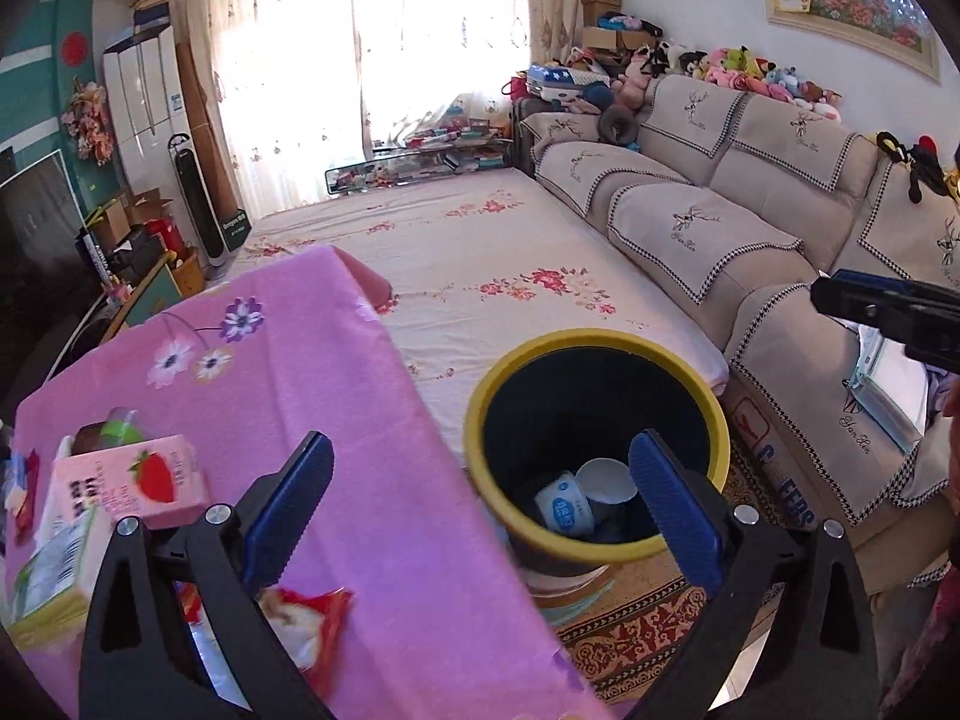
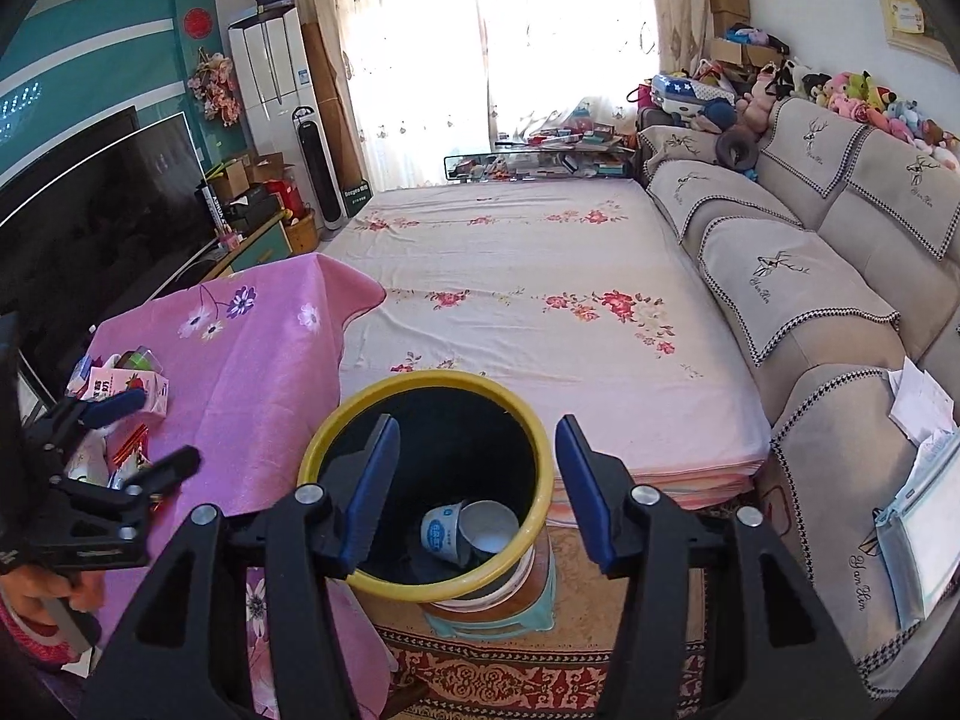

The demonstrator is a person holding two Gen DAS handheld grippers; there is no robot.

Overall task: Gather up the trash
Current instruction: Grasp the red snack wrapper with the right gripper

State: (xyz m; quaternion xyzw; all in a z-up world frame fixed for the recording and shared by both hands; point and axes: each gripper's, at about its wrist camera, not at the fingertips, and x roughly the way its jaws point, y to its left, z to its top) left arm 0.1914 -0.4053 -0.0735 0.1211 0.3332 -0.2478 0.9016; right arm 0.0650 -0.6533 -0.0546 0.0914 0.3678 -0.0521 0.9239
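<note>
Over the pink flowered tablecloth [image 1: 336,420] I have my left gripper [image 1: 480,492] spread wide and holding nothing, one blue ribbed finger above the cloth and the other above the bin [image 1: 717,420]. My right gripper [image 2: 477,489] is also wide and empty, its fingers either side of the bin's mouth in its own view. The bin is a round black tub with a yellow rim, standing on a patterned rug [image 2: 510,672] between the table and a beige sofa [image 1: 720,228]. Two white paper cups [image 2: 474,531] lie at its bottom.

Trash sits on the cloth at the left: a pink strawberry carton [image 1: 129,480], a crinkled red and white wrapper [image 1: 306,618] just under my left finger, a green-capped item [image 1: 120,429] behind the carton, and a pale box [image 1: 48,570].

Beyond the table lies a wide flat surface under a smooth white sheet [image 2: 528,300] printed with red flowers. Sunlit lace curtains [image 2: 480,48] close the far wall, a television [image 2: 90,204] stands to the left, and soft toys [image 1: 756,75] line the sofa back.
</note>
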